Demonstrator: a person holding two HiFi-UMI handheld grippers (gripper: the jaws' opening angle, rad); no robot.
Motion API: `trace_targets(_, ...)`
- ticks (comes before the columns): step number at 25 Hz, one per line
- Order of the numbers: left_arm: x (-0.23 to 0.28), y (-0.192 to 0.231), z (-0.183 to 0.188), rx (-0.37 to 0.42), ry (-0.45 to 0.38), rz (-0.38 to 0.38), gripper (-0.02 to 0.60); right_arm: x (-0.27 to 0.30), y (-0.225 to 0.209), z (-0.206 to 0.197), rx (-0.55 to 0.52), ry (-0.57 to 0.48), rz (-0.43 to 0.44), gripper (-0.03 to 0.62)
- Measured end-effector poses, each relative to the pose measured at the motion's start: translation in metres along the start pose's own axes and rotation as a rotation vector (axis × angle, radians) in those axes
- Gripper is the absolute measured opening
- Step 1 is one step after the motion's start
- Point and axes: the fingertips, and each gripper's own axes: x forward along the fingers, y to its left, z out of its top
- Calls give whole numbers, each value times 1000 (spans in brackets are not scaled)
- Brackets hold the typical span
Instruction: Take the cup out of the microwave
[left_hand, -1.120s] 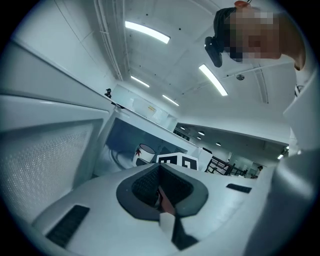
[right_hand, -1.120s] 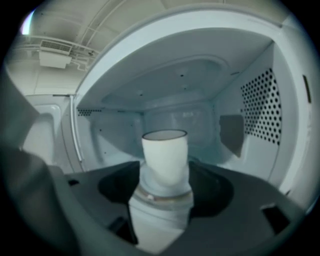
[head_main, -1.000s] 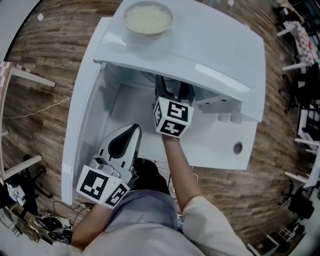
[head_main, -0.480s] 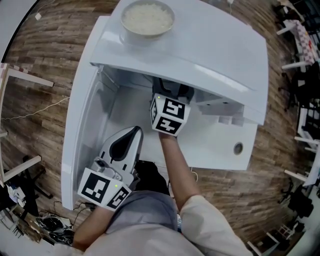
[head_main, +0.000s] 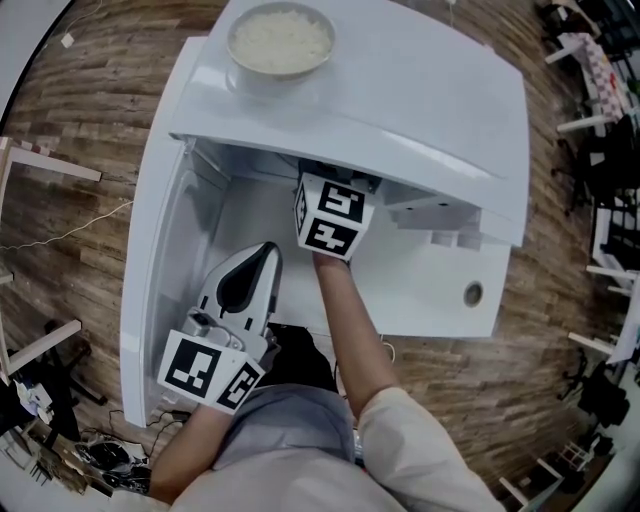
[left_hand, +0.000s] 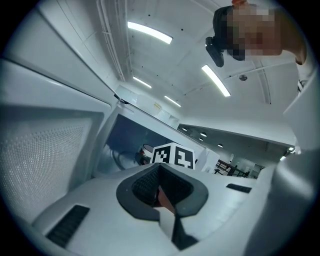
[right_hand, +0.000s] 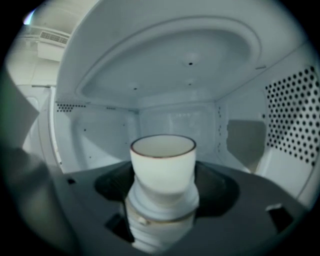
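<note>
The floor (head_main: 80, 95) is brown wood, laid in short planks of mixed tone. At the left stand pale furniture frames (head_main: 50, 155), and a thin cord (head_main: 72, 228) trails over the boards near them. A tangle of cables (head_main: 100, 455) lies at the lower left. Dark chairs (head_main: 610, 165) crowd the right edge (too small to tell their make). In the left gripper view the ceiling (left_hand: 90, 55) is white, with long strip lights (left_hand: 149, 32) burning and small round lamps (left_hand: 202, 134) farther off.
</note>
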Motion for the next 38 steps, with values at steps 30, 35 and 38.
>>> trace_targets(30,7,1,3,-20,-10,6,9,5,-3,-5,-60,12,27,387)
trace_targets(35,4,1,1,-24,-12,12,9,0,-4,-9,-55,7,41,387)
trace_targets(38,2,0,0,-25,-14,13,9,-5,-5,-11,-45,15,48,387)
